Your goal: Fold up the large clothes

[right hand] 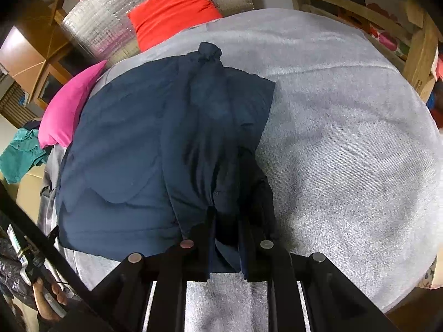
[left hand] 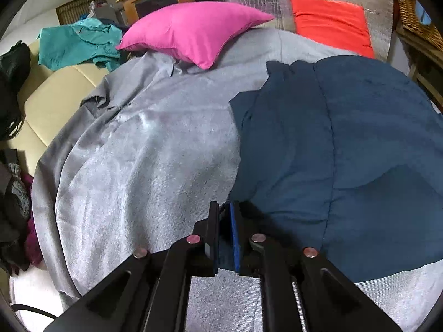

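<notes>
The navy garment (right hand: pixel 133 149) is lying half-folded on the grey bedspread (right hand: pixel 346 144). The right gripper (right hand: pixel 225 221) is pinching a lifted flap; the left gripper (left hand: pixel 224 221) is clamping the near edge. Both should be carrying their corners level, keeping the fold taut and square.

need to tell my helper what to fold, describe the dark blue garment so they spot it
On the wide grey bedspread, before the pink pillow and red cushion, lies a navy blue fabric garment. It is the only dark cloth there, pinched by both tools.
</notes>
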`<state>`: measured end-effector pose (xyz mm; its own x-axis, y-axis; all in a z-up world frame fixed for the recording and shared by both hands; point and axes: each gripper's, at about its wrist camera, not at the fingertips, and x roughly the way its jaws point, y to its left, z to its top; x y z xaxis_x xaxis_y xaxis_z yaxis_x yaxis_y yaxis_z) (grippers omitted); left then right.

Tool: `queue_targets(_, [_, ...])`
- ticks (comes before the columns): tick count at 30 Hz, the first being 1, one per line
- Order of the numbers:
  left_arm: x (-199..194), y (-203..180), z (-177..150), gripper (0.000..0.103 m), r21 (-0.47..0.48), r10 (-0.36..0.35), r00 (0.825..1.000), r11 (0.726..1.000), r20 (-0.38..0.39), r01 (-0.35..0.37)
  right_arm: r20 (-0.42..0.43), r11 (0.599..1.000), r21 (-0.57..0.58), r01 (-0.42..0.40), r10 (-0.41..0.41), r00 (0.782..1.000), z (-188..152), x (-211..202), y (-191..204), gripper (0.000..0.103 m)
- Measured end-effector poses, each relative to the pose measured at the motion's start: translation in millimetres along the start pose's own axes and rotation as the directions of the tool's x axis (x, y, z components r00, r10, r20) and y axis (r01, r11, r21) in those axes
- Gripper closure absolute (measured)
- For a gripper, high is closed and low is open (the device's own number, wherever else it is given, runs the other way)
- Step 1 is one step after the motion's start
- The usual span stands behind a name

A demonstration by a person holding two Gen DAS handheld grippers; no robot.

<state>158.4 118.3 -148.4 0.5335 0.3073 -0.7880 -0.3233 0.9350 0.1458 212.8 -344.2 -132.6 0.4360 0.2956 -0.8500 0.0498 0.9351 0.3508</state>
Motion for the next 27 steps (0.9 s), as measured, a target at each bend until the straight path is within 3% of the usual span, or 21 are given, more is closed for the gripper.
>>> queue_targets(3, [-2.9, -0.8, 0.0, 0.092, 0.007, 0.004, 1.0, 1.0, 0.007, -0.004, 0.011, 1.0, 0.018, -0.02, 0.02, 1.0, -2.7, -4.8, -2.9, 0.081])
queue_targets(5, [-6.4, -0.7, -1.0, 0.079, 0.006, 0.017, 1.0, 1.0, 0.006, -0.017, 0.034, 0.999, 0.024, -0.029, 0.028, 0.999, -6.0, -11.8, -4.2, 0.075])
queue_targets(6, [-7.7, 0.5, -1.8, 0.075, -0.002, 0.016, 1.0, 1.0, 0.004, -0.016, 0.038, 0.999, 0.028, -0.035, 0.034, 0.999, -7.7, -13.8, -5.4, 0.059])
queue_targets(8, [-10.1, 4.5, -2.0, 0.057, -0.019, 0.008, 1.0, 1.0, 0.006, -0.008, 0.041, 0.998, 0.038, -0.042, 0.041, 0.998, -11.9, -16.8, -6.8, 0.042])
queue_targets(10, [-12.8, 7.5, -1.3, 0.047, -0.033, 0.002, 1.0, 0.999, 0.016, -0.001, 0.037, 0.999, 0.024, -0.033, 0.032, 0.999, -15.1, -17.7, -3.7, 0.042])
queue_targets(12, [-11.4, 9.7, -0.2, 0.045, -0.039, -0.001, 1.0, 0.999, 0.015, 0.002, 0.028, 1.0, 0.011, -0.009, 0.009, 1.0, -15.6, -15.0, -1.2, 0.043])
queue_targets(16, [-5.6, 12.9, 0.4, 0.044, -0.061, -0.027, 1.0, 0.998, 0.0, 0.026, 0.004, 1.0, 0.003, 0.022, -0.022, 1.0, -14.4, -7.3, 0.2, 0.045])
queue_targets(22, [-4.0, 12.9, -1.9, 0.047, -0.071, -0.033, 0.999, 0.997, 0.005, 0.033, -0.006, 0.998, 0.008, 0.055, -0.055, 0.998, -15.3, -4.6, -4.8, 0.069])
queue_targets(25, [2.0, 6.2, -2.3, 0.088, -0.033, -0.019, 1.0, 0.999, -0.013, 0.018, -0.014, 0.998, 0.018, 0.061, -0.061, 0.998, -12.7, -0.3, -7.3, 0.077])
queue_targets(27, [6.2, 5.4, -2.9, 0.089, -0.035, -0.026, 0.999, 0.999, -0.029, 0.025, -0.021, 0.998, 0.022, 0.062, -0.061, 0.998, -11.2, 2.6, -7.6, 0.078])
